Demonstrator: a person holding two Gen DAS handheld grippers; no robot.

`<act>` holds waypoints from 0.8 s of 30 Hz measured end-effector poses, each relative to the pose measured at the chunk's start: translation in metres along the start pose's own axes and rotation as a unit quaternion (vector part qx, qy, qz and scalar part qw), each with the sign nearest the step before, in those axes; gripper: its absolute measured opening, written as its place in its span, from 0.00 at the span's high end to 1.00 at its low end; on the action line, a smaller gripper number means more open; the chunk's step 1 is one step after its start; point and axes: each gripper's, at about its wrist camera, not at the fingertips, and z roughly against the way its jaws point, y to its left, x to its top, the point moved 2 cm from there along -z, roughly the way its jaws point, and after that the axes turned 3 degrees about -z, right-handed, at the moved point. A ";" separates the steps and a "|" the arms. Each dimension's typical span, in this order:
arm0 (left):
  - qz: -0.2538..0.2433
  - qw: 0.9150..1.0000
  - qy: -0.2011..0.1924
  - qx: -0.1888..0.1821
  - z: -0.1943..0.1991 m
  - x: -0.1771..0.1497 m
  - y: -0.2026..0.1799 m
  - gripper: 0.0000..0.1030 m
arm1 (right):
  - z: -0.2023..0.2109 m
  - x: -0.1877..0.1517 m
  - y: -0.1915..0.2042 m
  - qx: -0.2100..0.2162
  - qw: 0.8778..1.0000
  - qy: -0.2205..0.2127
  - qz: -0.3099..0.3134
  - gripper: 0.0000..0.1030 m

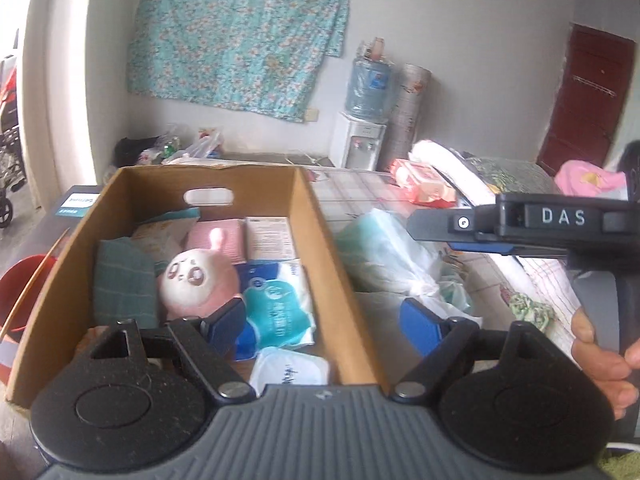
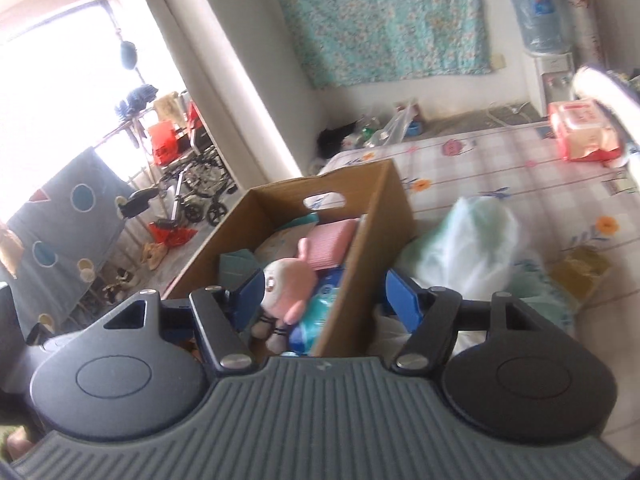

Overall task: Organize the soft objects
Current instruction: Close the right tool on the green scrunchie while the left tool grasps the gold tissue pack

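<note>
An open cardboard box [image 1: 320,240] [image 2: 396,208] stands at the edge of the bed. Inside lie a pink and white plush rabbit [image 1: 196,280] [image 2: 288,284], blue and white tissue packs [image 1: 280,308], a folded teal cloth [image 1: 124,280] and a pink cloth [image 1: 224,236]. My left gripper [image 1: 324,322] hovers open over the box's right wall, with nothing between its pads. My right gripper [image 2: 326,300] is open above the box's near end, the rabbit just below its left finger [image 2: 248,300] and untouched. In the left wrist view it reaches in from the right [image 1: 424,228].
A plastic bag of pale green soft items [image 1: 384,256] [image 2: 472,240] lies on the bed [image 2: 520,168] right of the box. A red wipes pack [image 1: 424,184] [image 2: 580,132] sits farther back. A green knitted piece [image 1: 528,308] and a water dispenser [image 1: 360,144] are also in view.
</note>
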 end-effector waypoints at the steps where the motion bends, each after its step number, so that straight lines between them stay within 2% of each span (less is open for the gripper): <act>1: -0.014 1.000 0.005 -0.008 -0.005 0.003 -0.009 0.17 | 0.009 -0.003 -0.012 -0.017 1.000 -0.006 0.006 0.32; 3: -0.044 0.999 0.017 -0.015 -0.018 0.014 -0.024 0.17 | 0.025 -0.008 -0.038 -0.052 0.999 -0.013 0.010 0.27; 8: -0.111 0.992 0.060 -0.027 -0.054 0.047 -0.053 0.17 | 0.050 -0.025 -0.123 -0.160 0.987 0.000 0.007 0.25; 12: -0.142 0.981 0.111 -0.072 -0.094 0.073 -0.082 0.15 | 0.046 -0.039 -0.185 -0.227 0.974 0.022 0.010 0.24; 14: -0.165 0.972 0.137 -0.097 -0.120 0.081 -0.102 0.15 | 0.038 -0.042 -0.209 -0.241 0.970 0.036 0.008 0.24; 17: -0.192 0.960 0.178 -0.103 -0.163 0.087 -0.133 0.15 | 0.025 -0.044 -0.233 -0.255 0.965 0.060 0.009 0.24; 21: -0.221 0.943 0.223 -0.112 -0.217 0.090 -0.168 0.15 | 0.006 -0.046 -0.252 -0.265 0.960 0.087 0.024 0.24; 24: -0.234 0.926 0.264 -0.133 -0.255 0.084 -0.192 0.15 | -0.004 -0.048 -0.259 -0.268 0.958 0.100 0.029 0.24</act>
